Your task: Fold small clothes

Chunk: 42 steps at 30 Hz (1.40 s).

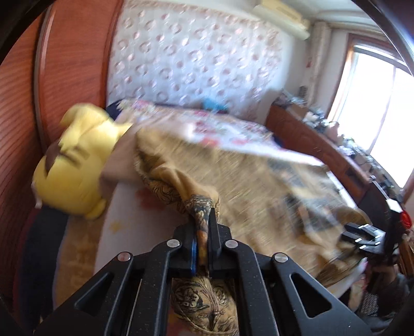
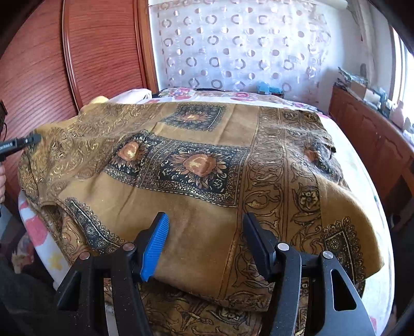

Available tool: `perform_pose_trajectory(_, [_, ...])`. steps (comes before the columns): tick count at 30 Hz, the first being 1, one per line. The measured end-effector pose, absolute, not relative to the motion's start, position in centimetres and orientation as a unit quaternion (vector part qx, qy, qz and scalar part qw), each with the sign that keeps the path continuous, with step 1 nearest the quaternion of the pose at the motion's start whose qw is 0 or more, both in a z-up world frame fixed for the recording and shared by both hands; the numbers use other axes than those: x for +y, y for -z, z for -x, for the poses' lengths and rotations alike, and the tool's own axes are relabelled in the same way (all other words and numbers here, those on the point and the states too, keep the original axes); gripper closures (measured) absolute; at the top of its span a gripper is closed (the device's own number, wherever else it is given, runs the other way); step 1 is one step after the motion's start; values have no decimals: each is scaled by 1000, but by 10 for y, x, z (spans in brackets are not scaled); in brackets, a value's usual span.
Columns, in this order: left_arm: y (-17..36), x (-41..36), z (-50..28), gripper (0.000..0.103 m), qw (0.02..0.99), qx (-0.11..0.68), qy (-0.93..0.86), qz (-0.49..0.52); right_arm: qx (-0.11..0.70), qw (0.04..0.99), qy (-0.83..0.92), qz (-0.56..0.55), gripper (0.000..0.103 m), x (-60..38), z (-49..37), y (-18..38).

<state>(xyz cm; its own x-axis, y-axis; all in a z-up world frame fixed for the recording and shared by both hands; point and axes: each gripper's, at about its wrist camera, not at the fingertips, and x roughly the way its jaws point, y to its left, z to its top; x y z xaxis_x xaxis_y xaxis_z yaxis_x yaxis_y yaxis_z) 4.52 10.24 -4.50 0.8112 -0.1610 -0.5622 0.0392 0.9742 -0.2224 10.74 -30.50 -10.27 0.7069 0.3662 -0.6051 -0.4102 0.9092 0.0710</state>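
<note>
I see a yellow plush toy (image 1: 75, 160) at the left of the bed, up against the reddish wooden wardrobe (image 2: 77, 54). The floral bedsheet (image 2: 38, 227), white with pink flowers, shows at the bed's edges. At the far end lies a folded floral quilt (image 2: 201, 94). Behind it hangs a white sheer curtain (image 2: 233, 44) with ring and dot patterns. I spot something small and blue (image 2: 267, 88) at the curtain's foot, too blurred to name. A wooden footboard (image 2: 367, 139) runs along the right side. Clutter on a ledge (image 2: 362, 85) sits beyond it, under a bright window (image 1: 383, 103). An air conditioner (image 1: 282, 18) is mounted high on the wall.
</note>
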Motion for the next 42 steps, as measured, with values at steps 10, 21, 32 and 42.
perform_pose_trajectory(10, [-14, -5, -91, 97, 948, 266, 171, 47, 309, 933, -181, 40, 41, -336, -97, 93])
perform_pose_trajectory(21, [-47, -126, -105, 97, 927, 246, 284, -2, 278, 951, -135, 6, 41, -405, -68, 61])
perform_pose_trajectory(32, [-13, -116, -103, 43, 925, 277, 260, -19, 277, 948, -156, -15, 41, -412, -64, 56])
perform_pose_trajectory(42, [21, -64, -94, 24, 935, 299, 192, 5, 294, 933, -205, 7, 41, -377, -100, 63])
